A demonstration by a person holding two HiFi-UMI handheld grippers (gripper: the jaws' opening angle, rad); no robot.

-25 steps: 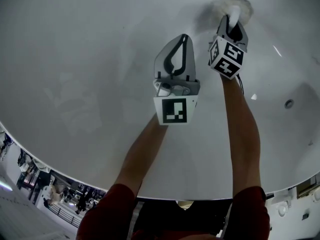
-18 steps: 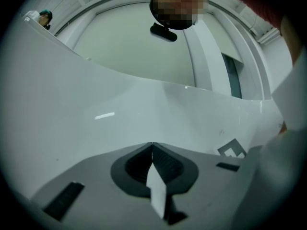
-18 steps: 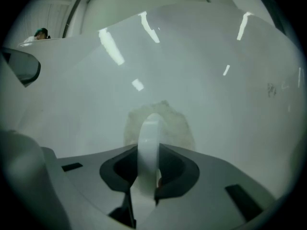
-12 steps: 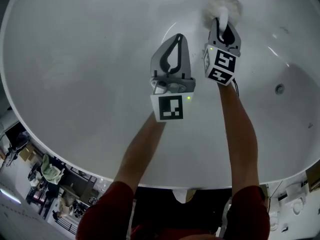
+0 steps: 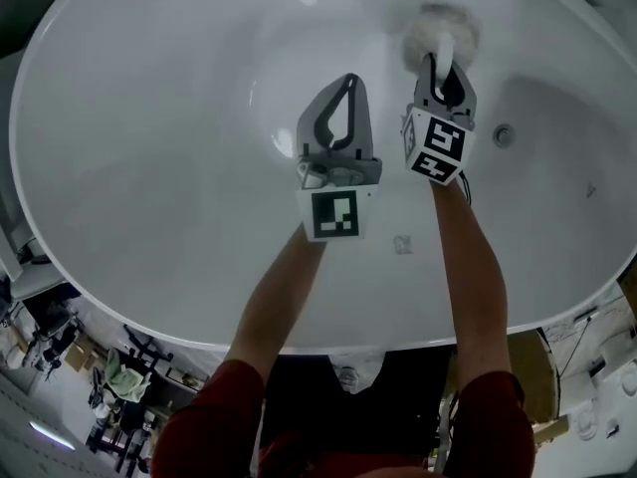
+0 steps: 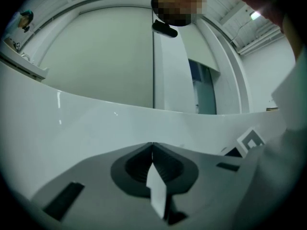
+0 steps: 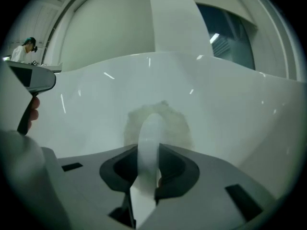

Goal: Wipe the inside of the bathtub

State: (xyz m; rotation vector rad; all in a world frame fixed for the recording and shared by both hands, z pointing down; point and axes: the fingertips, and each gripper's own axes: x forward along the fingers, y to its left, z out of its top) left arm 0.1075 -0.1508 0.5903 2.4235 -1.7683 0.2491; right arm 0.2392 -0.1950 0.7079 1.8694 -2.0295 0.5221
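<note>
Right gripper (image 5: pixel 442 68), on my readout, clamps the white handle (image 7: pixel 150 140) of a fluffy pad (image 5: pixel 445 20) lying against the bathtub (image 5: pixel 149 137) wall near the drain (image 5: pixel 504 134), while my left gripper (image 5: pixel 347 90) hangs just beside it, jaws together, empty.

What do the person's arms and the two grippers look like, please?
The left gripper and right gripper are grey plastic, with tapering jaws that have dark ribbed inner faces. Each carries a white cube with black square markers. The person wears short dark red sleeves, and the forearms are bare.
</note>
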